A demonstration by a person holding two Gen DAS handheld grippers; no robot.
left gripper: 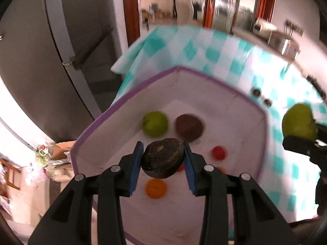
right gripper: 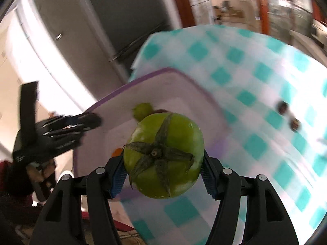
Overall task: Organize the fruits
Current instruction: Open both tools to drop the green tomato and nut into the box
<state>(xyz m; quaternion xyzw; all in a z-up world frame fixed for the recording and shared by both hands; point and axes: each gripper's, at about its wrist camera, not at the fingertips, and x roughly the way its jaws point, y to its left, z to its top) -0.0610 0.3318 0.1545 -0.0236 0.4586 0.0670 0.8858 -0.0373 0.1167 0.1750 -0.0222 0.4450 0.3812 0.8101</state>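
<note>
In the left wrist view, your left claw (left gripper: 163, 159) is clamped on a dark, wrinkled fruit (left gripper: 162, 157), its blue pads pressed to both sides. The fruit hangs above the open white bin (left gripper: 235, 126) with the purple rim. Down on the bin's floor lie a green fruit (left gripper: 155, 123) and a dark brown one (left gripper: 189, 127) side by side near the far wall, a small red fruit (left gripper: 218, 152) off to the right, and an orange fruit (left gripper: 156, 188) nearer you (another bit of orange-red peeks out behind the held fruit, too hidden to name). The bin sits on a surface (left gripper: 224, 51) draped in a teal-and-white checked cloth, with two small dark round things (left gripper: 261, 97) on the cloth just past the bin's right wall. At the right edge you see your right claw (left gripper: 302, 140) carrying a green tomato (left gripper: 298, 123), beside the bin and outside its wall.

In the right wrist view, your right claw (right gripper: 163, 169) grips that green tomato (right gripper: 163, 155) firmly, its dried star-shaped calyx facing the camera. The tomato hovers at the near right wall of the bin (right gripper: 163, 85), partly over the checked surface (right gripper: 255, 71). Behind it, inside the bin, the green fruit (right gripper: 142, 110) shows, with a sliver of orange low on the left. Your left claw (right gripper: 90, 120) reaches over the bin's left rim, blurred (what it holds is not visible from here). The two small dark things (right gripper: 288, 115) rest on the cloth to the right.
</note>
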